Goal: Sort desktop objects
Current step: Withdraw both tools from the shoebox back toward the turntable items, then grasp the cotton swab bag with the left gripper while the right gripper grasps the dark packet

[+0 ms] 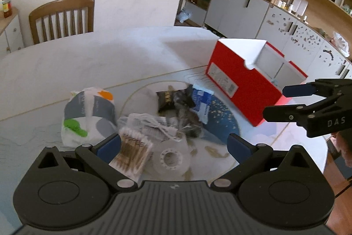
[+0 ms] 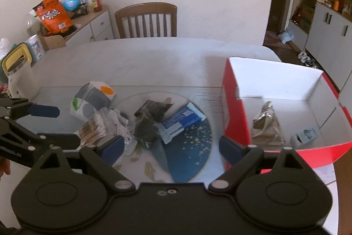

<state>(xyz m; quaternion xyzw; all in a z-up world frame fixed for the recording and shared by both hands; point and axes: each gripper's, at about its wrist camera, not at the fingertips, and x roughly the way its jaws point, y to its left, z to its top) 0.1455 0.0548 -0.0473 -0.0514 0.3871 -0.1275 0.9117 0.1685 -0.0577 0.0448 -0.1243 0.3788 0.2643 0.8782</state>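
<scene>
A pile lies on the white table (image 1: pixel 88 58): a white bag with grey, orange and green patches (image 1: pixel 88 111) (image 2: pixel 92 98), a pack of cotton swabs (image 1: pixel 132 151) (image 2: pixel 92 129), a tape roll (image 1: pixel 170 159), a black packet (image 1: pixel 167 99) (image 2: pixel 154 109) and a blue wrapper (image 1: pixel 201 102) (image 2: pixel 182 121). My left gripper (image 1: pixel 173 145) (image 2: pixel 56 124) stands open over the swabs and tape, apart from them. My right gripper (image 2: pixel 171 147) (image 1: pixel 286 101) hangs open above the blue mat, holding nothing. To the right, the open red box (image 1: pixel 242 85) (image 2: pixel 233 107) holds a foil bag (image 2: pixel 266 124) and a small teal packet (image 2: pixel 307 134).
A wooden chair (image 1: pixel 61 17) (image 2: pixel 146 19) stands behind the table. A white and yellow kettle (image 2: pixel 19 76) sits at the table's left edge. A round blue mat (image 2: pixel 189 147) lies under the pile. Grey cabinets (image 1: pixel 237 8) line the right wall.
</scene>
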